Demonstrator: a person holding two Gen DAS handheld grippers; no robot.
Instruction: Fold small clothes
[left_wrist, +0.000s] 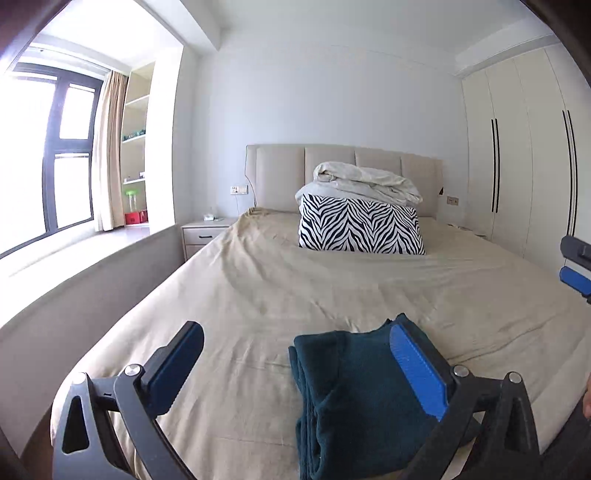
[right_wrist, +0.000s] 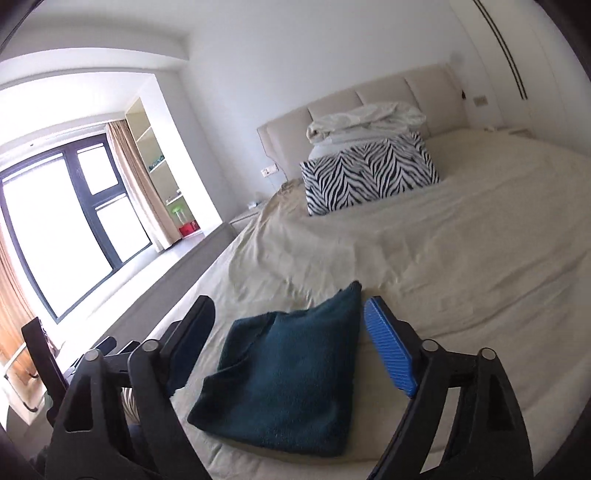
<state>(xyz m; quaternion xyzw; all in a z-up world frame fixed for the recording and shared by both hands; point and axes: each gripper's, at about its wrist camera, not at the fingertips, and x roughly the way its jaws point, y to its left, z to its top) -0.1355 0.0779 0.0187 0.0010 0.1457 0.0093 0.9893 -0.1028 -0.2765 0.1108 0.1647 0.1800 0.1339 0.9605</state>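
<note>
A dark teal fleece garment (left_wrist: 343, 398) lies folded into a small thick stack on the beige bed sheet (left_wrist: 295, 295) near the foot of the bed. It also shows in the right wrist view (right_wrist: 291, 380). My left gripper (left_wrist: 299, 354) is open and empty, with its right finger over the garment's right side. My right gripper (right_wrist: 288, 325) is open and empty, its fingers either side of the garment and above it. A part of the right gripper (left_wrist: 576, 266) shows at the right edge of the left wrist view.
A zebra-print pillow (left_wrist: 360, 229) with a crumpled white duvet (left_wrist: 365, 182) on top stands by the padded headboard (left_wrist: 280, 173). A nightstand (left_wrist: 205, 234) and window ledge (left_wrist: 92, 266) lie left of the bed. White wardrobes (left_wrist: 517, 166) stand on the right.
</note>
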